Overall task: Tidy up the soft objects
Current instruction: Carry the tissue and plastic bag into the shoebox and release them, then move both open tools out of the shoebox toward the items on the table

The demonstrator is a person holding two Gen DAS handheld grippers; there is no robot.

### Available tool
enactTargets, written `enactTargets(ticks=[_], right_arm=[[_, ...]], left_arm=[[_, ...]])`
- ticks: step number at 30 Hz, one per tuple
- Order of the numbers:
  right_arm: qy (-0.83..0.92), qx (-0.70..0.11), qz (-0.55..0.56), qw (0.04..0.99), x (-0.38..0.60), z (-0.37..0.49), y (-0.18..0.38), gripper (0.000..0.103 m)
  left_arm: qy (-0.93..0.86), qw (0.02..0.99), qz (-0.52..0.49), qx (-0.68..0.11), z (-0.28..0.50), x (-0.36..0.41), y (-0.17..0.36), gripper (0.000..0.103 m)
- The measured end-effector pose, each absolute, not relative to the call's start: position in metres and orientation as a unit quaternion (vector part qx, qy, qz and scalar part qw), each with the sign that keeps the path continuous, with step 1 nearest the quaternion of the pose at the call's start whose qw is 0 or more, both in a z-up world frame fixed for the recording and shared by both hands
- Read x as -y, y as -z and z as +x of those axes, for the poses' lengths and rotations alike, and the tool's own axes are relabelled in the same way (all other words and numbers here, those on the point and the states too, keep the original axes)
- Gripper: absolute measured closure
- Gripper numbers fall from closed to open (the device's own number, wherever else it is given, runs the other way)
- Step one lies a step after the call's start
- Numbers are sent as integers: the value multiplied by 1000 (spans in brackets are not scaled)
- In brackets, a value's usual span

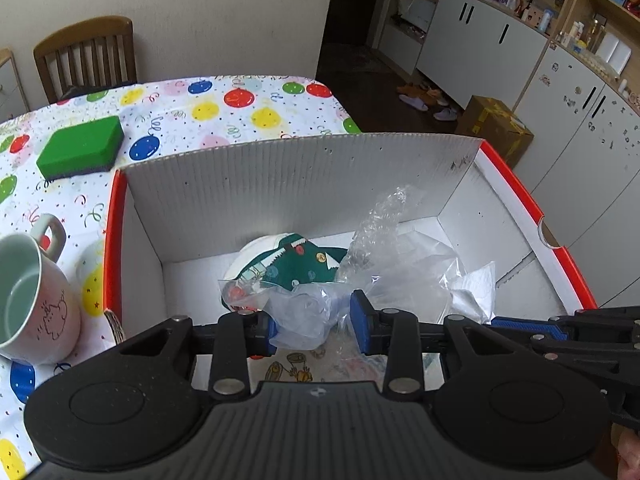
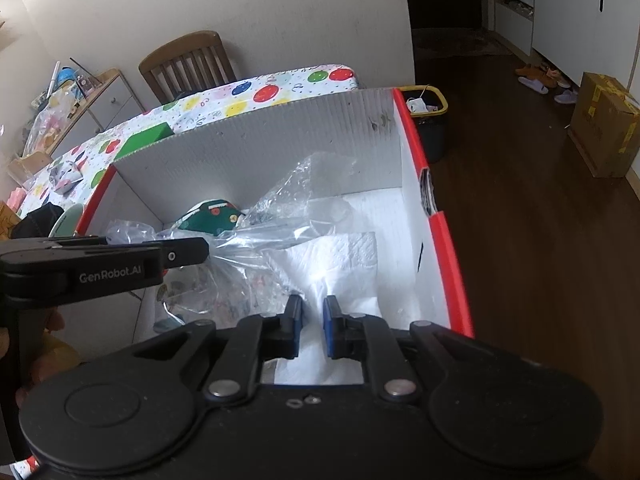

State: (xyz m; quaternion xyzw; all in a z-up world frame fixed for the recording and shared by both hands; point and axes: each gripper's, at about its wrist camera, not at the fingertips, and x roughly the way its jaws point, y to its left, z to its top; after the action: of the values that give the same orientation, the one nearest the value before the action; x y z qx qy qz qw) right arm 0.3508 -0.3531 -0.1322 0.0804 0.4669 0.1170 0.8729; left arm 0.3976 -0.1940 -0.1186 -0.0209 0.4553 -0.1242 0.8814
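Balloon tablecloth [image 1: 240, 116], box [image 1: 304, 168] of plastic bags [image 1: 304, 312]

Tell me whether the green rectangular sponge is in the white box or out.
Out. The green rectangular sponge lies on the balloon-print tablecloth, beyond the white corrugated box's far left corner.

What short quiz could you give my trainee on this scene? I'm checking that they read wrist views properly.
1. True or false: the green sponge lies inside the box.
2. What do the left gripper's pads pinch? A) green sponge B) clear plastic bag C) a spoon
3. Fill in: the mug stands ___ the box.
Key: 1 false; 2 B; 3 outside.
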Motion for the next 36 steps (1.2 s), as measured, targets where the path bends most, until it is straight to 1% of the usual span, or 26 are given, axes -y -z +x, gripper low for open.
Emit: enactTargets(ticks=[3,4,6,8,10,15,18,20,24,26,30,31,32,36], right_arm=[[-120,-470,77,871,353,350,132,91],[-122,-470,77,871,353,350,132,90],[-123,-470,76,871,354,349,132,88],[-125,-469,78,871,355,349,131,85],[-126,-468,78,871,355,349,131,84],[-129,-461,78,874,356,347,126,79],[-133,-453,78,878,357,345,120,75],[-131,-448,79,881,358,343,116,67],[-132,-439,86,884,360,338,111,58],[-134,-434,87,887,360,335,106,52],[-143,-421,89,891,360,327,95,46],[-144,-417,88,893,359,325,92,45],[-145,-413,86,895,358,323,89,43],[-144,-400,84,901,356,313,79,39]], left_arm=[[126,879,-23,-459,397,194,119,67],[127,878,-21,-461,397,194,119,65],[130,877,-19,-463,397,194,119,59],[129,876,-15,-465,397,195,119,46],[127,877,-10,-463,396,195,117,43],[128,882,2,-454,390,199,110,42],[128,884,2,-449,386,198,105,37],[131,886,-1,-445,384,197,102,37],[134,891,-4,-433,377,196,92,36],[133,893,-5,-429,373,195,88,36],[139,898,-7,-418,364,191,77,35],[140,899,-8,-415,361,190,75,31],[140,900,-10,-412,358,188,72,29],[144,906,-15,-397,344,180,61,29]])
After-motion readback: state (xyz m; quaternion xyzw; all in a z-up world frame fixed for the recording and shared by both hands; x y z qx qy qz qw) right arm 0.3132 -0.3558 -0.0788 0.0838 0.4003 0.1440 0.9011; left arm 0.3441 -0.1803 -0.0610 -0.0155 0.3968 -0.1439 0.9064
